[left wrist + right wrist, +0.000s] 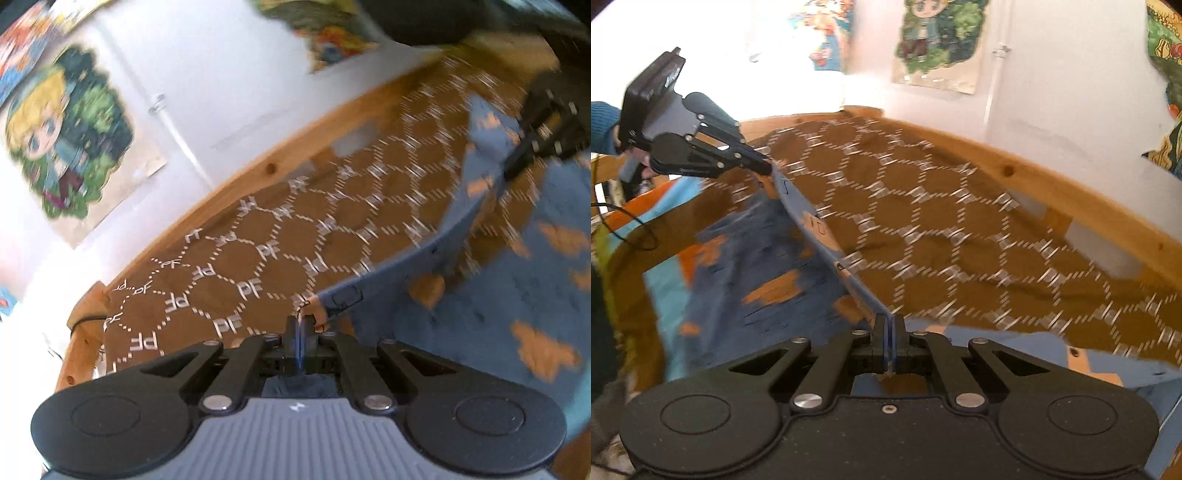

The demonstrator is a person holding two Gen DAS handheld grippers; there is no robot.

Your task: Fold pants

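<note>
pants [768, 266] stretched between both grippers; left fingers [295, 332] and right fingers [899, 332] clamped on waistband edge.

Pants [768, 258] stretched between both grippers, above the bedspread [960, 240], wall poster [938, 40] behind

Left wrist view: close behind own fingers, looks down-forward, tilted, across brown bedspread [280, 236] toward white wall [229, 74]. Right wrist view: same low vantage, faces same wall [1052, 74]. Shared: bedspread [960, 236], cartoon poster [66, 136] [938, 40].

Soft cloth pants [768, 266]; matt brown bedspread [960, 236]; glossy wood frame [1052, 184].
</note>
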